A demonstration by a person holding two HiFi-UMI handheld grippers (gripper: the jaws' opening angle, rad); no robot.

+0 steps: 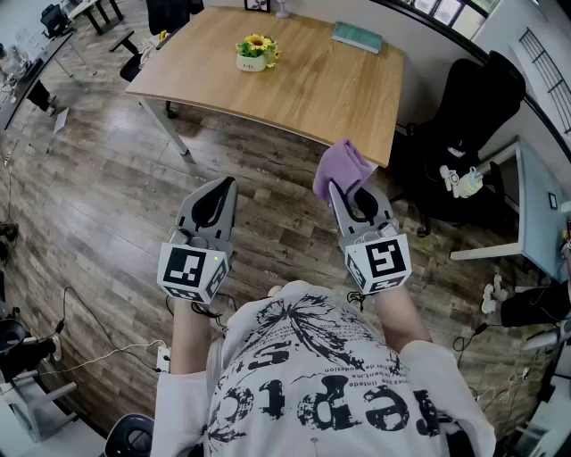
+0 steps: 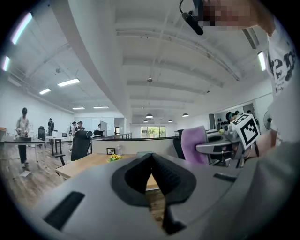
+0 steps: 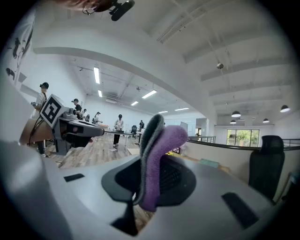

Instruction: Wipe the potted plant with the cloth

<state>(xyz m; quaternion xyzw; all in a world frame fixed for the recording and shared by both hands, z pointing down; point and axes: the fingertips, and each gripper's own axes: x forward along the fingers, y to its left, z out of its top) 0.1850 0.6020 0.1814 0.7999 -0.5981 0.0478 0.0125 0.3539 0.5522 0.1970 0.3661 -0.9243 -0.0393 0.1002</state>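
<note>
The potted plant (image 1: 255, 52), at 12 o'clock on the tabletop (image 1: 303, 89), is too small in the head view to show its leaves or the print on its pot. A small frame (image 1: 257, 4) behind it is cut off by the top edge, and the person's shirt (image 1: 330, 393) by the bottom edge.

The cloth (image 1: 342, 168) has its lower end hidden inside the right tool (image 1: 350, 189). In the left gripper view the left tool (image 2: 151, 157) covers most of the tabletop, and the plant is only a yellow speck. In the right gripper view the cloth blocks the tabletop's middle.
</note>
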